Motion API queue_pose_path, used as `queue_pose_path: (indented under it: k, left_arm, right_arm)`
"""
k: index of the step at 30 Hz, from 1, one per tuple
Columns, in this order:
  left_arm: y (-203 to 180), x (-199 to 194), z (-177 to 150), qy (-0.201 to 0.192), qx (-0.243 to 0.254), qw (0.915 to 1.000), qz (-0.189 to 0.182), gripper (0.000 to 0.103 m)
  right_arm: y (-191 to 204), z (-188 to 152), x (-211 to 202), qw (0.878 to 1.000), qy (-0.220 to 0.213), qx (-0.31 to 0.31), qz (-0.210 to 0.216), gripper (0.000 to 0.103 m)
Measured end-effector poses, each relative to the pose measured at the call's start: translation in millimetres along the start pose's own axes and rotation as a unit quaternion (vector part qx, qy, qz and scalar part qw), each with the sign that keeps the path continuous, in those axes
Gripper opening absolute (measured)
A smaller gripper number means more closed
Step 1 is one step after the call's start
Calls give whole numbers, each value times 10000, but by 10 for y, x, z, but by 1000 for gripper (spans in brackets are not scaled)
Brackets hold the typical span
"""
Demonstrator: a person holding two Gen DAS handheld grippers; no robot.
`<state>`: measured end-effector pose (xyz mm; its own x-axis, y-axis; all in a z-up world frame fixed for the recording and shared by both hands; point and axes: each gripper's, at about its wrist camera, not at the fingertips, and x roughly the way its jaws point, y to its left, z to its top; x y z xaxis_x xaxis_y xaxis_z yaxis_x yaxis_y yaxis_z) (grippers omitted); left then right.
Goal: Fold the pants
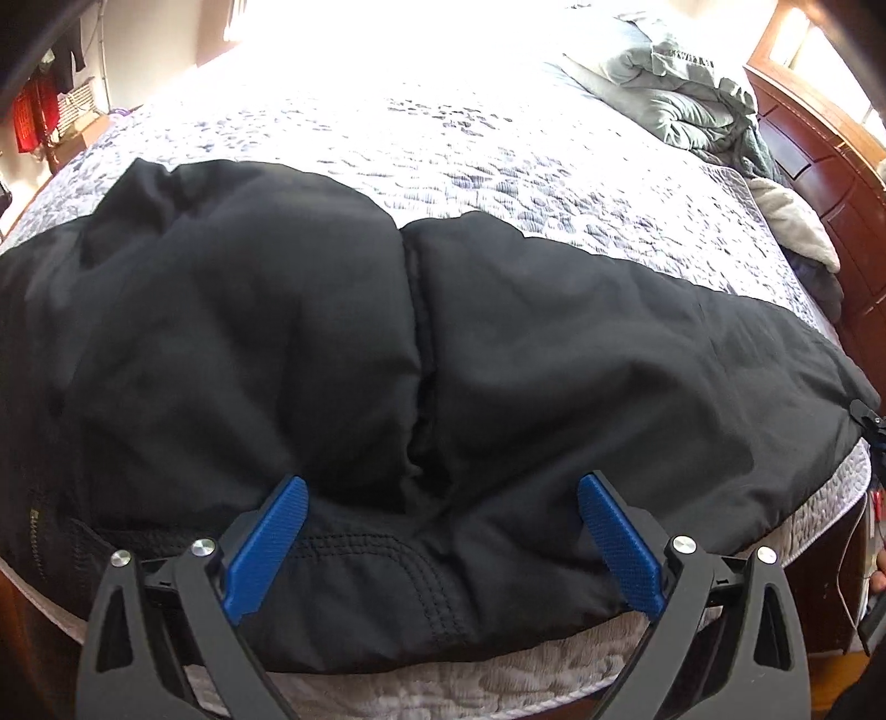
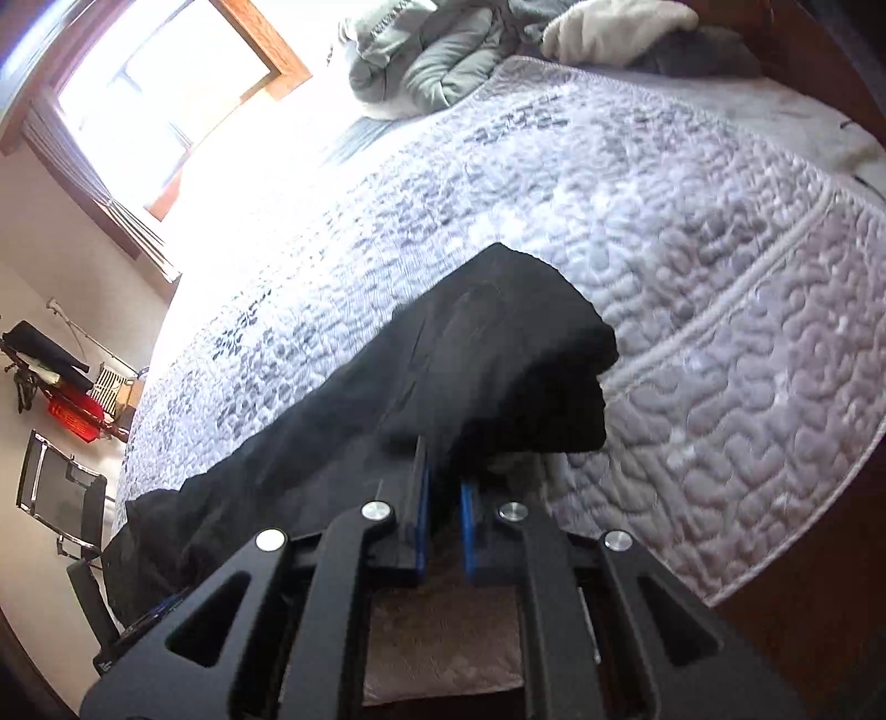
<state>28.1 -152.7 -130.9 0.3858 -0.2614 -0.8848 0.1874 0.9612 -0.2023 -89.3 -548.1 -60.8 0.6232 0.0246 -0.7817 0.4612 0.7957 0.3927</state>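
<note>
Black pants lie spread across the near edge of a bed, with a seam running down the middle. My left gripper hovers over their near part, blue pads wide apart and nothing pinched between them. In the right wrist view one end of the pants is bunched and raised off the quilt. My right gripper is shut on that black fabric, its blue pads nearly together. The rest of the pants trails down to the left.
A white and grey quilt covers the bed. A rumpled grey comforter and a cream blanket lie at the head end by a wooden headboard. A bright window and a folding chair stand beyond the bed.
</note>
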Motion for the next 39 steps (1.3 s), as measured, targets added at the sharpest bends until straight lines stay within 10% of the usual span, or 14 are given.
queue_pose_path:
  k: [5, 13, 24, 37, 39]
  left_arm:
    - [-144, 62, 45, 42, 164, 9996, 241, 99]
    - [-97, -257, -184, 720, -844, 9925, -505, 99]
    - [445, 60, -510, 1098, -2902, 9473, -793, 94]
    - [559, -28, -399, 1089, -3337, 9318, -926, 70]
    - [597, 17, -390, 1141, -3386, 9292, -950, 67]
  right_arm:
    - [-180, -267, 475, 9939, 694, 9, -853, 8]
    - [-252, -432, 330, 9953, 637, 189, -709, 31]
    - [14, -573, 340, 9966, 713, -11, -414, 41]
    - [-67, -588, 486, 9960, 815, 75, -359, 36]
    - [-69, -572, 500, 9957, 758, 54, -526, 13]
